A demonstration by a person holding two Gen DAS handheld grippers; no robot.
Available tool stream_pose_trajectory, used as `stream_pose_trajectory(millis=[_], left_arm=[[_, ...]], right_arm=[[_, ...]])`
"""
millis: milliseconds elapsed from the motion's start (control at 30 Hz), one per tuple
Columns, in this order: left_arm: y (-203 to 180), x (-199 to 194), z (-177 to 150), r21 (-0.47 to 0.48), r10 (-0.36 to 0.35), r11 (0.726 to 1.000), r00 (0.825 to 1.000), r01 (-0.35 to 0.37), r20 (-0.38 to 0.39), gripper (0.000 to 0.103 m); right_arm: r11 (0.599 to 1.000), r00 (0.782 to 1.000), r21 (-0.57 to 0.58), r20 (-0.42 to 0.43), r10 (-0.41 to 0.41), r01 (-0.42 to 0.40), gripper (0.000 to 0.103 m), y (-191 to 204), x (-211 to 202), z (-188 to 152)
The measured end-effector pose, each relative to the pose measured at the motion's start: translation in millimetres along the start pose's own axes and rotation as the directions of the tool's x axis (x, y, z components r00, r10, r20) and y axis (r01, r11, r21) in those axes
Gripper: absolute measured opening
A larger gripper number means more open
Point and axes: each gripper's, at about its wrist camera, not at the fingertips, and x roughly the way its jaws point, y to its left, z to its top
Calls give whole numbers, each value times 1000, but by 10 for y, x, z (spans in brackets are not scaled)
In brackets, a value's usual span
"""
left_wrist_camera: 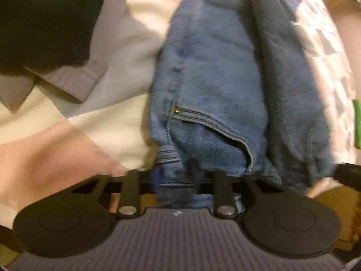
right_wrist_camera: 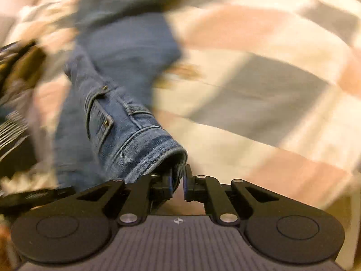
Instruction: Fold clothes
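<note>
A pair of blue jeans (left_wrist_camera: 214,79) lies bunched lengthwise on a checkered bedspread, with a front pocket and a brass rivet showing. In the left wrist view my left gripper (left_wrist_camera: 174,176) is shut on the waistband, and denim fills the gap between its fingers. In the right wrist view the jeans (right_wrist_camera: 126,56) run up and to the left, blurred. There my right gripper (right_wrist_camera: 178,180) is shut on a stitched waistband edge that sits pinched between its blue pads. Both grippers point steeply down.
The bedspread (left_wrist_camera: 67,135) has pink, cream and grey squares. A black garment (left_wrist_camera: 45,22) and a grey one (left_wrist_camera: 74,76) lie at the upper left. A green object (left_wrist_camera: 356,124) shows at the right edge. A dark ribbed object (right_wrist_camera: 13,124) sits at the left.
</note>
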Motion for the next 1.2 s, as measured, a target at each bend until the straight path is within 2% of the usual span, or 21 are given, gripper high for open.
stream_pose_trajectory(millis=[67, 133, 167, 233, 300, 400, 433, 500, 567, 600, 633, 667, 700, 733, 800, 833, 900, 1000, 1067, 1133, 1200], left_arm=[[8, -126, -77, 0, -18, 1000, 1000, 18, 21, 16], [104, -119, -107, -48, -22, 999, 999, 24, 24, 17], [163, -93, -108, -79, -30, 996, 999, 32, 21, 17], [260, -17, -74, -134, -53, 990, 998, 55, 13, 24], [306, 86, -14, -151, -80, 985, 997, 80, 2, 36], [230, 217, 35, -104, -67, 993, 997, 64, -26, 43], [202, 226, 39, -91, -67, 994, 997, 64, -28, 46], [155, 218, 30, -67, -60, 996, 998, 58, -27, 46], [123, 197, 12, -55, -39, 998, 999, 38, -16, 37], [108, 186, 3, -49, -29, 998, 1000, 28, -10, 28], [102, 155, -5, -57, -18, 998, 1000, 18, -1, 18], [97, 123, -14, -66, -8, 998, 1000, 8, 9, 12], [91, 91, -23, -75, 3, 997, 1000, -1, 18, 7], [70, 34, -33, -87, 6, 996, 1000, -4, 29, 6], [-34, -84, -47, -87, 23, 996, 998, -18, 54, 5], [-100, -148, -77, -89, 32, 996, 997, -25, 71, 5], [-249, -270, -149, -96, 53, 994, 993, -44, 101, 4], [-510, -498, -400, -127, 85, 990, 983, -64, 165, 4], [-799, -696, -609, -149, 99, 987, 968, -65, 232, 5], [-1338, -748, -718, -164, 108, 985, 946, -59, 304, 5], [-1917, -769, -888, -174, 111, 984, 923, -49, 368, 5]], right_arm=[[994, 996, 106, -86, -27, 36, 26, -266, 49, 15], [998, 996, 70, -87, -3, 9, 52, -346, -71, 26], [999, 996, 47, -86, 10, -6, 56, -381, -136, 31], [998, 997, -39, -62, 55, -58, 75, -384, -323, 34], [986, 988, -68, -42, 147, -150, 76, -438, -463, 34], [952, 952, -8, 3, 306, -306, 97, -584, -495, 73], [933, 933, 32, 12, 359, -359, 98, -637, -439, 98], [893, 899, 117, 14, 437, -436, 101, -730, -290, 128], [886, 898, 164, -3, 439, -433, 101, -736, -86, 166], [882, 896, 184, -15, 443, -433, 101, -715, 27, 182], [878, 894, 205, -27, 447, -433, 93, -695, 139, 198], [863, 881, 226, -33, 471, -453, 82, -638, 208, 203], [845, 866, 247, -38, 498, -475, 48, -575, 270, 206], [845, 861, 234, -54, 505, -481, 26, -471, 275, 259], [850, 855, 197, -90, 511, -488, 19, -249, 265, 382], [853, 849, 139, -106, 518, -503, 16, -124, 158, 465], [822, 814, 74, -119, 569, -564, 15, 31, -125, 608], [731, 731, -58, -134, 669, -680, 14, 189, -701, 892], [651, 669, -155, -161, 726, -743, 14, 188, -1099, 1112], [576, 618, -232, -196, 762, -784, 14, 61, -1452, 1350], [527, 593, -294, -220, 775, -798, 14, -214, -1763, 1583]])
